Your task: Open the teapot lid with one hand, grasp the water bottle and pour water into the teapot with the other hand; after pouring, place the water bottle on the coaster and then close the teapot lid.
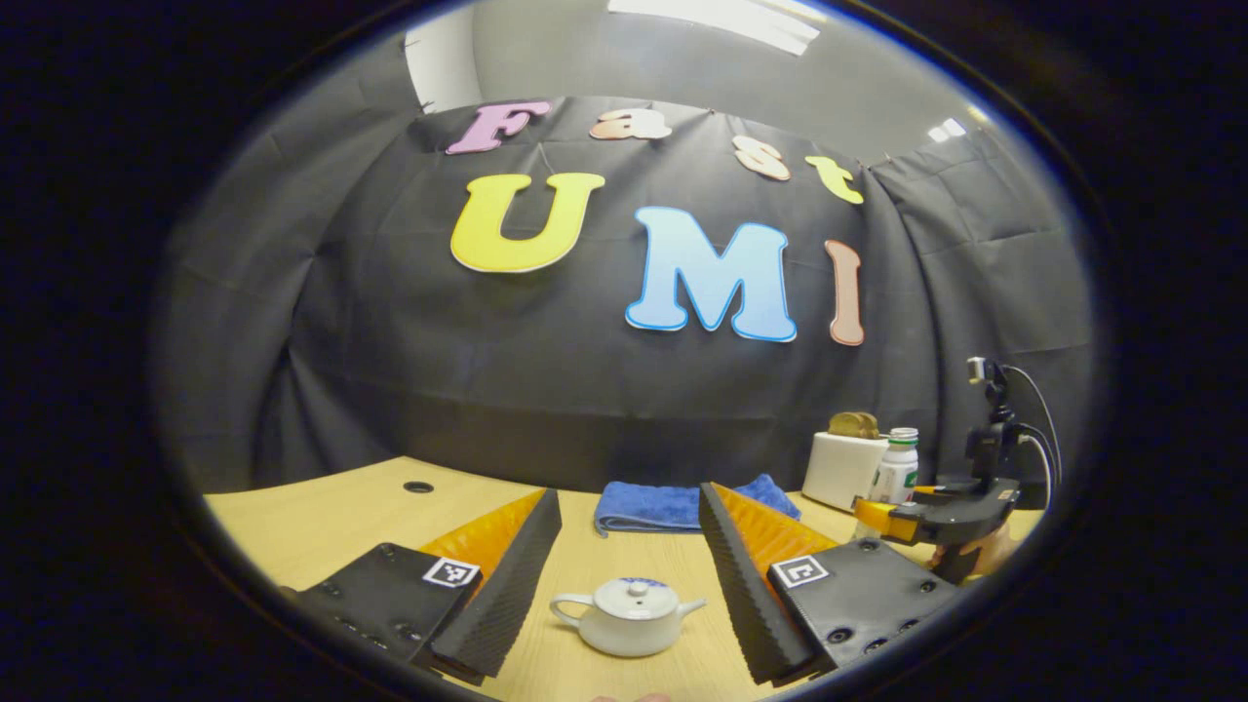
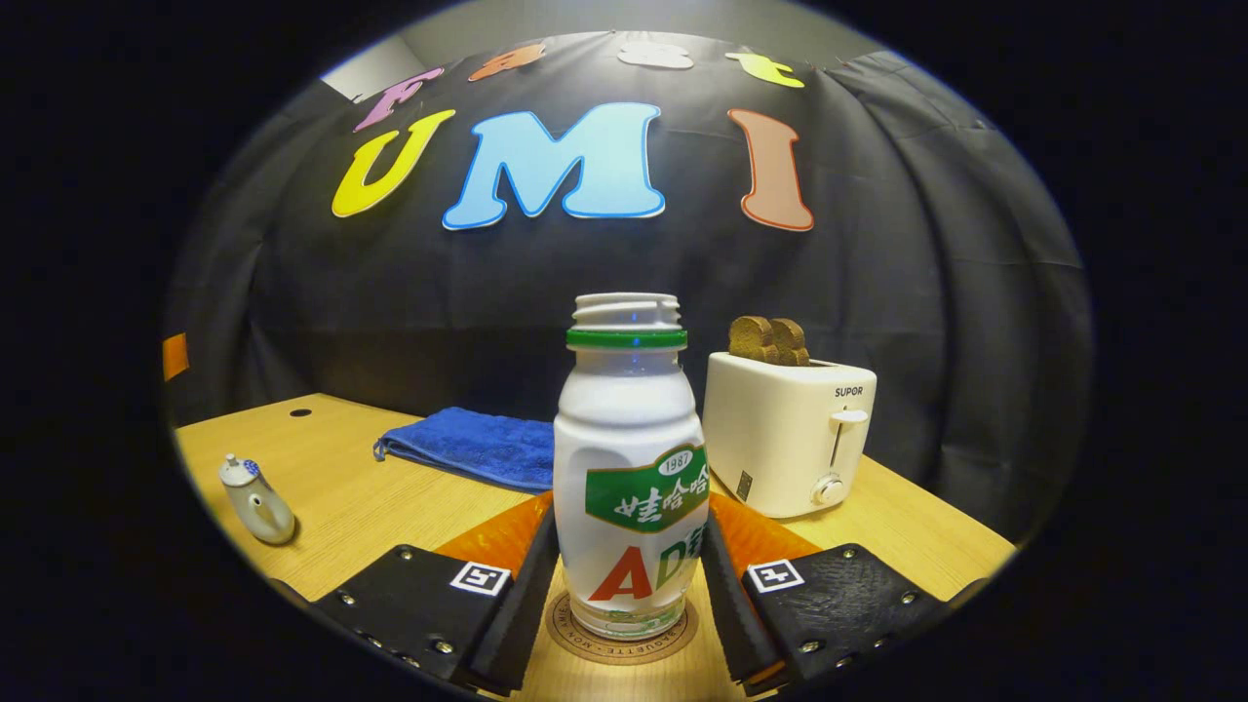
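A small white teapot (image 1: 629, 614) with its lid on stands on the wooden table (image 1: 322, 517), low between the fingers of my left gripper (image 1: 629, 492), which is open wide and touches nothing. In the right gripper view the teapot (image 2: 255, 502) sits far left. A white uncapped water bottle (image 2: 629, 468) with a green neck ring stands upright on a round coaster (image 2: 583, 636). My right gripper (image 2: 629, 507) is open, its fingers close alongside the bottle's sides. The left gripper view shows that right gripper (image 1: 892, 517) and the bottle (image 1: 897, 468) at the far right.
A white toaster (image 2: 790, 439) holding toast stands right behind the bottle. A folded blue towel (image 2: 478, 444) lies at the back of the table, against the black cloth wall. A hand holds the right gripper at the table's right edge.
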